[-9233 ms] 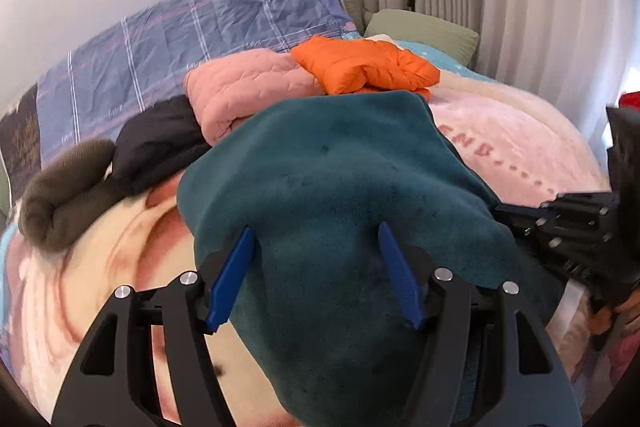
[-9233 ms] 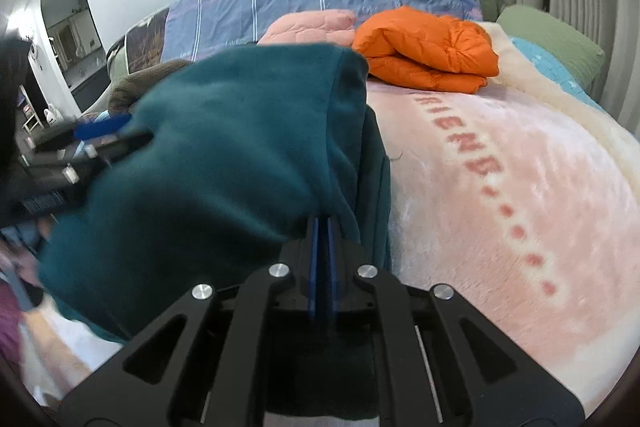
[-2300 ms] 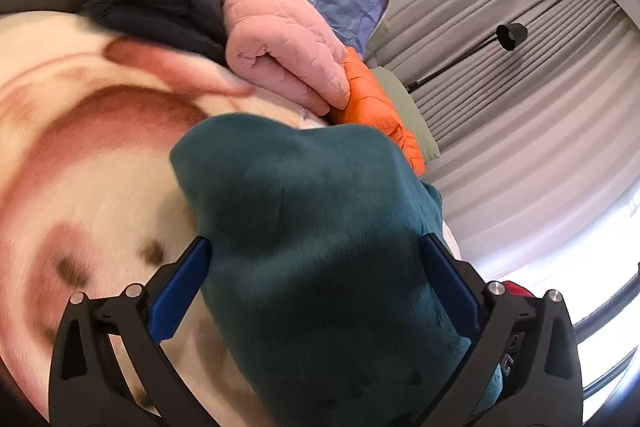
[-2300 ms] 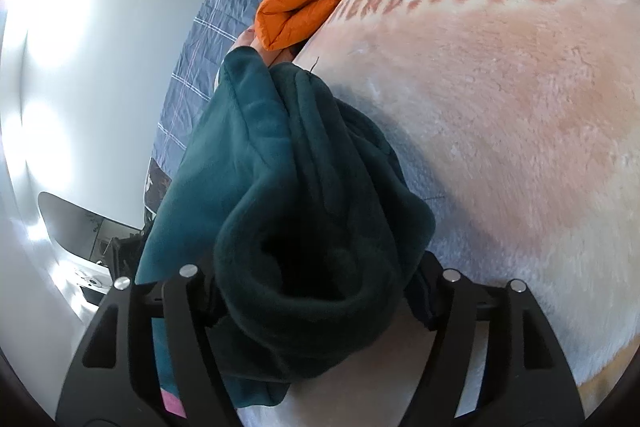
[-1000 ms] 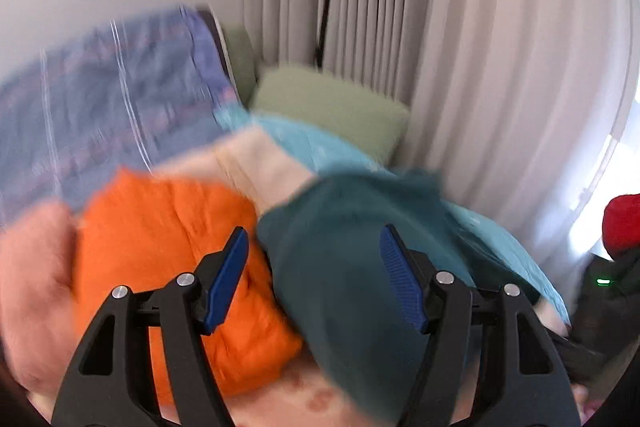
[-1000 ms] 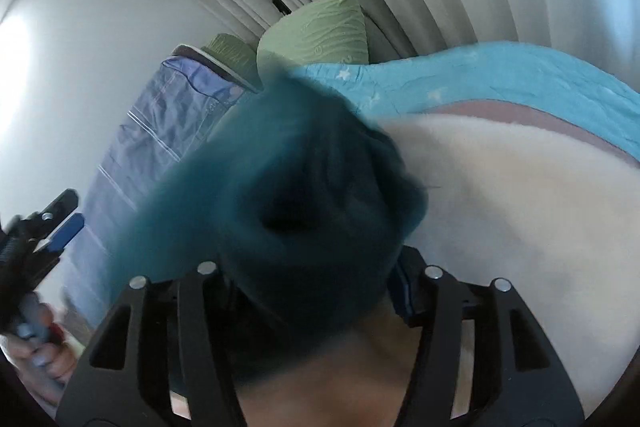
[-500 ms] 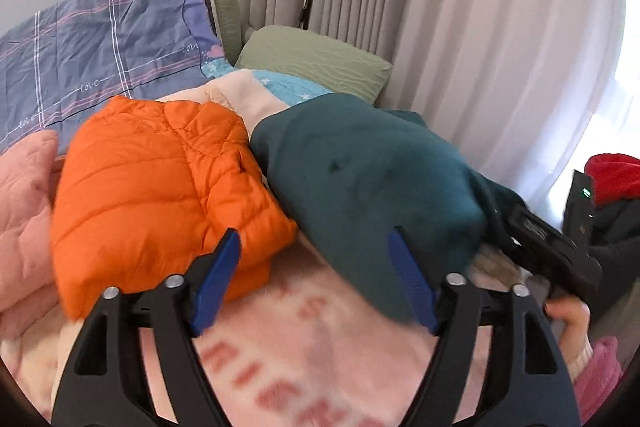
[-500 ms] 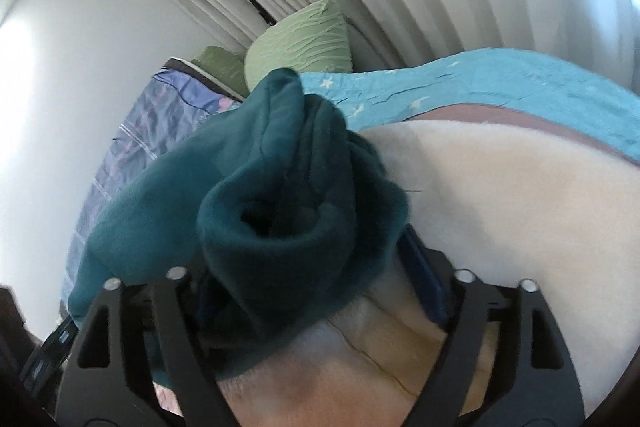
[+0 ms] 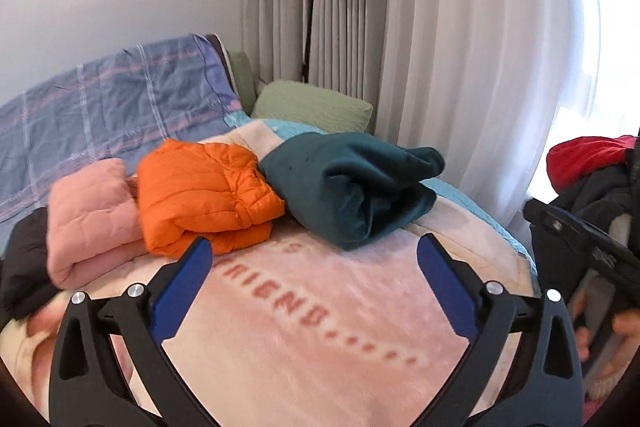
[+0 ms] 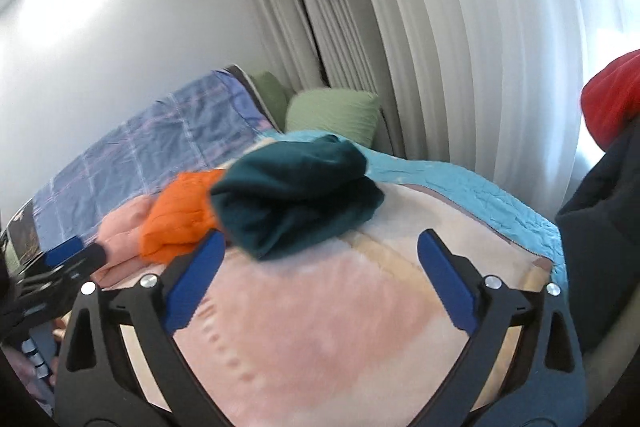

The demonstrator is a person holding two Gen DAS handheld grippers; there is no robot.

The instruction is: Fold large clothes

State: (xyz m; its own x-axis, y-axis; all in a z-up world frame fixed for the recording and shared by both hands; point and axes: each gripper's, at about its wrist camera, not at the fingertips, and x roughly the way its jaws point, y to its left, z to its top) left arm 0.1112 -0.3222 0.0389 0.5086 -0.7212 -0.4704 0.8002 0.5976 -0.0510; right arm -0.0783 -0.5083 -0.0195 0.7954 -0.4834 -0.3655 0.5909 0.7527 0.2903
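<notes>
Folded dark-teal fleece garment (image 9: pixel 352 187) now lies free at centre frame on the pink plush blanket (image 9: pixel 304 327), touching the folded orange puffer jacket (image 9: pixel 208 187) on its left; half a second ago it sat between the blue pads. Left gripper (image 9: pixel 316 283) and right gripper (image 10: pixel 316 277): jaws opening wide, nothing between them, both clear of the bundle. Reads as garment 1 folded and stacked, next piece due.

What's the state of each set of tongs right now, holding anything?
Left tongs: jaws opening wide, nothing between them; the folded teal garment lies on the bed beyond.
Right tongs: jaws opening wide, empty, clear of the same garment.
</notes>
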